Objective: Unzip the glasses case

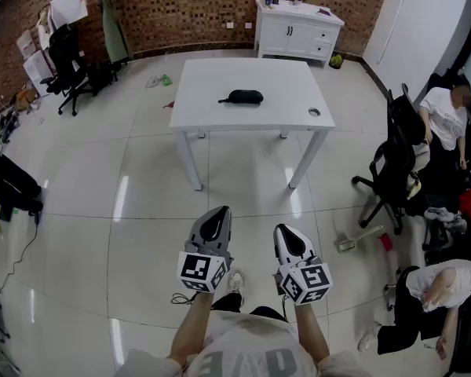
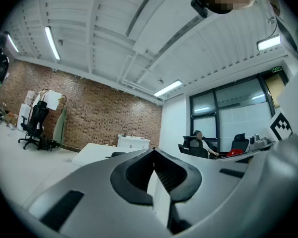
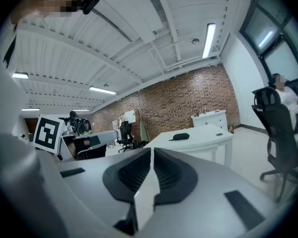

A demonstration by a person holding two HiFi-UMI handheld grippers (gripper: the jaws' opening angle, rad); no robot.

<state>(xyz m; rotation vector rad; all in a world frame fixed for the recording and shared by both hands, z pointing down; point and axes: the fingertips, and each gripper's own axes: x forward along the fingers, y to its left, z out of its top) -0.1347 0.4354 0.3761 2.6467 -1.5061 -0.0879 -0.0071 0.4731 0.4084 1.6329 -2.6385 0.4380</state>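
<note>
Left gripper [image 1: 217,213] and right gripper [image 1: 282,230] low by the body, both clenched on nothing. Black oval zip-up glasses case [image 1: 244,96] lies loose on the white rectangular table [image 1: 196,110], well apart from both. Risk: zip pull too small to make out. Tugging it with the case unpinned would likely drag the case along.

No legible text anywhere.
- Shirt [image 1: 239,361], near edge: large pale letters, upside down, cut off, unreadable.
- Square markers [image 1: 202,271] on left gripper [image 1: 217,212] and right gripper [image 1: 282,230]: black-white code patterns, no letters.
- Green sign [image 2: 276,69], far right wall: too small to read.
</note>
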